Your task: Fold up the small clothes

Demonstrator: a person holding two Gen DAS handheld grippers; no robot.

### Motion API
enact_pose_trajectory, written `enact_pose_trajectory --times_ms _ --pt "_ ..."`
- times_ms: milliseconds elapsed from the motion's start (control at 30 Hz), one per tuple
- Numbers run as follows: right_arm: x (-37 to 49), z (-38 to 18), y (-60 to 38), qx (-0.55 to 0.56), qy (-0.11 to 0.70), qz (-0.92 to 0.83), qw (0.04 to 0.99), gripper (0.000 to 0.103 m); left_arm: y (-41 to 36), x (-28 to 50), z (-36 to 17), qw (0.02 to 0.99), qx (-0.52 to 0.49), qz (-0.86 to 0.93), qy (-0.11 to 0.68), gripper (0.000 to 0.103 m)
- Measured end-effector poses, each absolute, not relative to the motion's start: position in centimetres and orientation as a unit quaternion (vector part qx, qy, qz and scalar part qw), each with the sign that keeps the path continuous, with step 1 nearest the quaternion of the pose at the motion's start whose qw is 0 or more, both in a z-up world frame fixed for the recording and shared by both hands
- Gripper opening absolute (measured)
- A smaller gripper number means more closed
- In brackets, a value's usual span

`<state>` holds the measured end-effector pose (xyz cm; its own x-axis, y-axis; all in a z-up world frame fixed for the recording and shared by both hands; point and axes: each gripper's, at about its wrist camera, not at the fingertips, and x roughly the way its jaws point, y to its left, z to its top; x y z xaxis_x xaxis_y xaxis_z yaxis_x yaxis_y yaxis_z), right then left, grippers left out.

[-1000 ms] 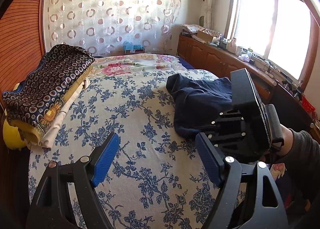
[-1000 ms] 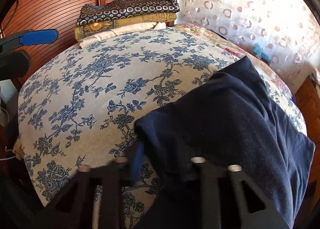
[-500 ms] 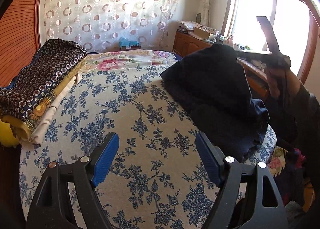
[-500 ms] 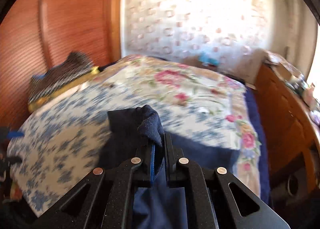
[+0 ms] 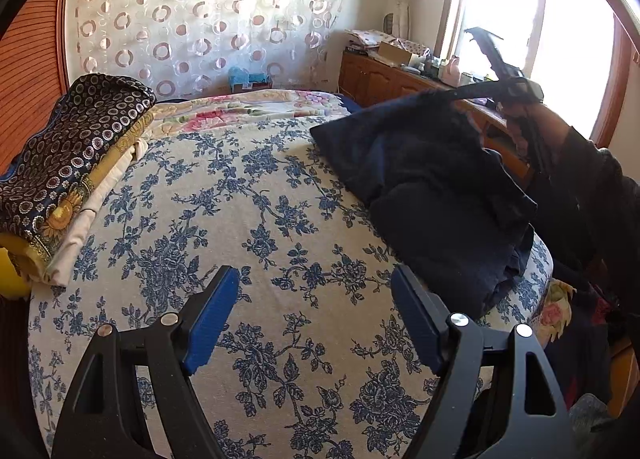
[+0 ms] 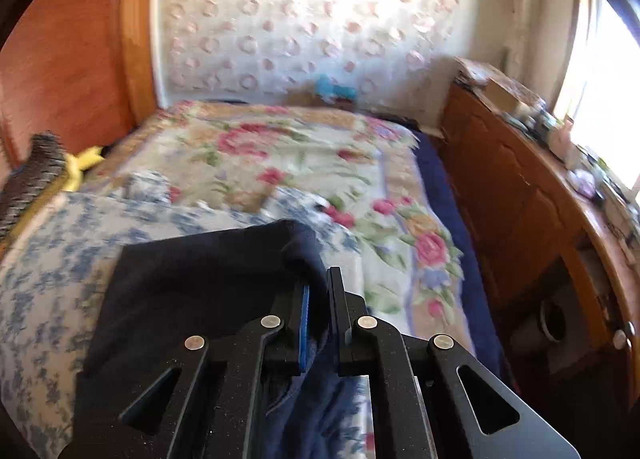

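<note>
A dark navy garment (image 5: 432,179) lies bunched on the right side of the bed with the blue-flowered sheet (image 5: 248,219). My right gripper (image 6: 318,299) is shut on an edge of the navy garment (image 6: 192,279) and holds that edge lifted above the bed; it shows at the upper right of the left wrist view (image 5: 496,59). My left gripper (image 5: 312,319) is open and empty, low over the near middle of the sheet, to the left of the garment.
A stack of folded patterned cloths (image 5: 68,163) lies at the bed's left edge by the wooden wall. A pink-flowered blanket (image 6: 312,163) covers the far end. A wooden cabinet (image 6: 520,199) with clutter runs along the right under the window.
My right gripper closed on the garment's edge and lifted it up and toward the far end of the bed. My left gripper stayed open, shifting only slightly.
</note>
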<state>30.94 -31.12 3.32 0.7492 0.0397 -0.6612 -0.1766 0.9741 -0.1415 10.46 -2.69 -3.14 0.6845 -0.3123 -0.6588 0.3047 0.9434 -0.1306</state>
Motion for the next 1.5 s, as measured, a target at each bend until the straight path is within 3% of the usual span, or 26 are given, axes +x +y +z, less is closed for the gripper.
enact_pose_trajectory --times_ms 133,533,767,1167,1200,1267,1500 --pt "31.3 2.8 -30.9 -0.096 0.367 0.046 0.924 0.032 -3.5 10.5 -3.4 0.915 0.001 -0.176 0.363 0.079" --pt "15.1 0.4 -31.6 -0.084 0.341 0.163 0.922 0.039 -7.3 11.2 -4.8 0.898 0.010 -0.218 0.382 0.079" --pt "10.6 -3.1 -35.8 -0.051 0.327 0.091 0.939 0.039 -10.5 12.1 -5.7 0.883 0.037 -0.243 0.400 0.079" --pt "7.8 -6.1 -35.6 -0.040 0.370 0.150 0.916 0.039 -11.8 12.4 -6.5 0.875 0.043 -0.246 0.415 0.079" --pt "7.7 -6.0 -35.5 -0.042 0.368 0.148 0.917 0.035 -11.7 12.4 -6.5 0.875 0.043 -0.245 0.415 0.079" --pt "7.3 -5.9 -34.9 -0.044 0.366 0.152 0.917 0.010 -11.5 12.4 -6.5 0.876 0.040 -0.243 0.415 0.079" --pt "4.2 -4.6 -37.6 -0.002 0.331 0.139 0.933 0.008 -10.9 12.3 -6.6 0.878 0.033 -0.239 0.414 0.079"
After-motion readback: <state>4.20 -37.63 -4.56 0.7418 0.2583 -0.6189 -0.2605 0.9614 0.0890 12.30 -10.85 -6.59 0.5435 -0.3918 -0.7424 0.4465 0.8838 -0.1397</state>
